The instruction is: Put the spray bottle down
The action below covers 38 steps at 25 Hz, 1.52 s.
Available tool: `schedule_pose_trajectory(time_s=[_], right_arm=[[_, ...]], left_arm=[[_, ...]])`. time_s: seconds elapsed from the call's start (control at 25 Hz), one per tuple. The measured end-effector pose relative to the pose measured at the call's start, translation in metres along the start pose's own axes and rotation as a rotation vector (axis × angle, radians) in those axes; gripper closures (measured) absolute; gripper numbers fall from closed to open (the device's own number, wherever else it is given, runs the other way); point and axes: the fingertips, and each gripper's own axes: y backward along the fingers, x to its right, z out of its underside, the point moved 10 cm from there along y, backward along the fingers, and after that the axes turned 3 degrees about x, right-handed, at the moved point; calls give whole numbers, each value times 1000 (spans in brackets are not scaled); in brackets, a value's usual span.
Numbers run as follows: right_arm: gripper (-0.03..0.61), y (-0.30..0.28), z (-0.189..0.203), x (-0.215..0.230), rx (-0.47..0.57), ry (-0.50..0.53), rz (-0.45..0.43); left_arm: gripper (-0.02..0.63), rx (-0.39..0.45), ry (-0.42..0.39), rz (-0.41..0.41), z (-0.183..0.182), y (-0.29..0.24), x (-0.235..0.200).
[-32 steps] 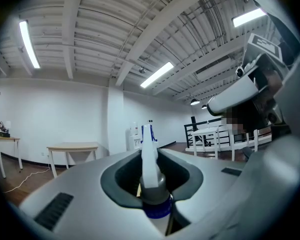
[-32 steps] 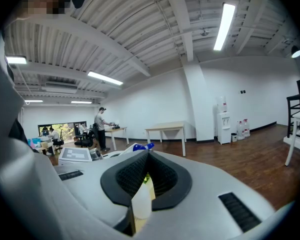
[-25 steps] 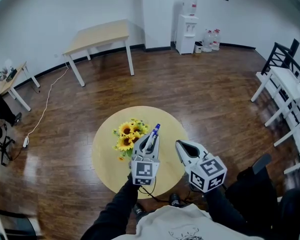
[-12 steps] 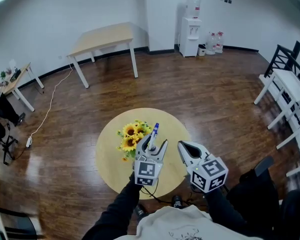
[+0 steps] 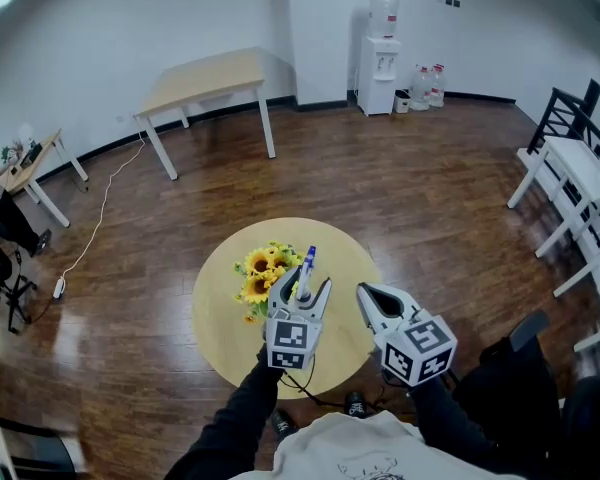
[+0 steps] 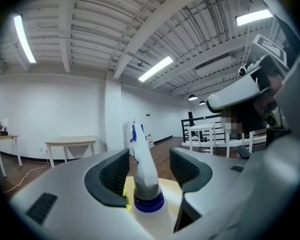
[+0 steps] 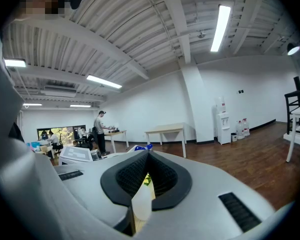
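Observation:
A white spray bottle (image 5: 306, 266) with a blue collar and trigger stands upright on the round wooden table (image 5: 220, 320), right of a bunch of sunflowers (image 5: 257, 272). My left gripper (image 5: 302, 284) is open around the bottle's neck. In the left gripper view the bottle (image 6: 141, 166) rises between the two dark pads (image 6: 111, 173) with a gap on either side, so neither pad presses on it. My right gripper (image 5: 364, 292) hovers over the table's right edge, apart from the bottle. Its pads (image 7: 135, 174) meet at the tips with nothing held.
A rectangular wooden table (image 5: 212, 73) stands at the back, with a water dispenser (image 5: 378, 54) and bottles by the far wall. White and black chairs (image 5: 570, 168) line the right side. A desk (image 5: 25, 163) and a floor cable (image 5: 90, 218) lie on the left.
My left gripper's jaws have spread apart from the spray bottle, which now stands free between them. Both hands have stayed almost in place.

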Motion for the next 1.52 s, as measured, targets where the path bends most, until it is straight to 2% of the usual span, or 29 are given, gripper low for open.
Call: schedule_pose_trajectory(time_s=[0.2,0.36,0.4,0.48,0.52,0.68,0.84,1.04,1.24,1.52], right_arm=[[591,-3,-3,-5,13,-10,-3],[591,2,-8,-3,61,-28,-9],[591,3,-11,-3,73,-29,-13],[591,3,-15,-5,90,-25,-18],[591,2,-16,-7,93,-19,-22],[592,-10,-16,-24,103,22,-57],[594,-17,-22,-29,107,49,-64],[595,-10,-14,-42,89,51,-90],[595,-17,-21,-32,68,64,-85],[594,-12,-26,-40,60,77,-77]], left_arm=[[359,10,44,-52,-6,39,-7],[376,91,143,-138,-26,94,-10],[441,98,168,-172,-33,108,-14],[618,86,210,-234,-44,132,-25],[627,73,230,-249,-48,140,-31],[626,12,265,-244,-52,160,-53],[626,-34,266,-188,-57,156,-55],[626,-56,280,-174,-58,166,-50],[626,-70,294,-167,-67,150,-56],[626,-93,287,-147,-73,153,-56]])
